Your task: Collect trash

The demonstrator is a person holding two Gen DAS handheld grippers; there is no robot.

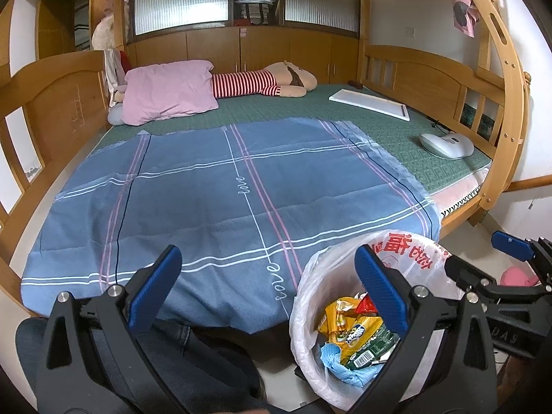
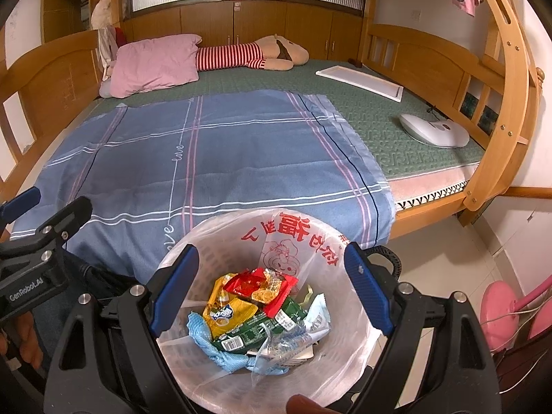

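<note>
Black tongs (image 2: 272, 289), blue pads (image 2: 174, 293), silver screws; jeans.

Lined bin (image 2: 345, 352), crumpled wrappers (image 2: 255, 314) heaped inside

The right gripper (image 2: 272, 288) hangs wide open above the lined bin (image 2: 348, 355) — snack wrappers (image 2: 252, 307) heaped inside.

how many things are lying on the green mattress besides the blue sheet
4: a pink pillow at the far left, a striped plush doll beside it, a white board at the far right, and a white device near the right rail. More may hide behind the pillow.
</note>
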